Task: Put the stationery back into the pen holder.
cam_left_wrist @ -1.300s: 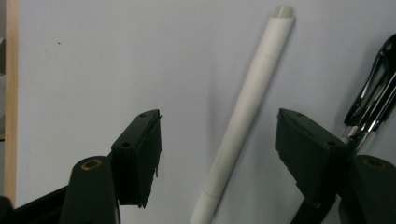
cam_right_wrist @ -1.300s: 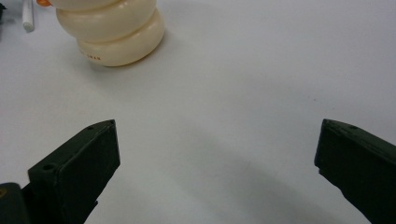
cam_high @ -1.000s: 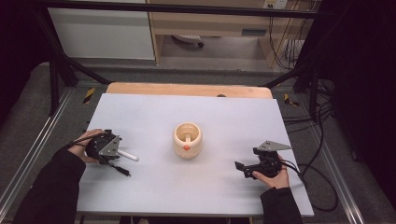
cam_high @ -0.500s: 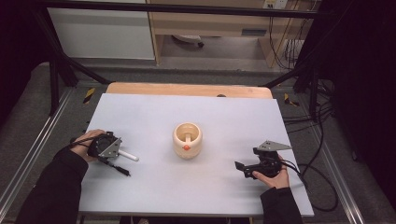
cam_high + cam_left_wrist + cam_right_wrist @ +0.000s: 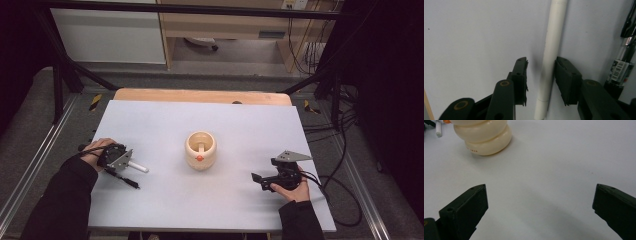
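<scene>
L gripper (image 5: 541, 75) sat low on the worktop (image 5: 160, 120), jaws narrowed round the white pen (image 5: 550, 57). The jaws had just been closing, pen between them. In the left gripper view one pad looked to be touching the pen's side while a thin gap showed at the other pad, so not clamped yet, tho the angle made that hard to call. The pen lay flat on the worktop, front-left, its tip poking out toward the cream cup (image 5: 201, 149) in the middle. A black pen (image 5: 624, 62) lay just beside it, outside the jaws. R gripper (image 5: 540, 202) rested front-right, jaws wide apart, nothing between them, pointing toward the cup, well apart from it. Vs a sec ago: both hands in much the same spots, white pen and cup unmoved; only the L jaws had narrowed.
</scene>
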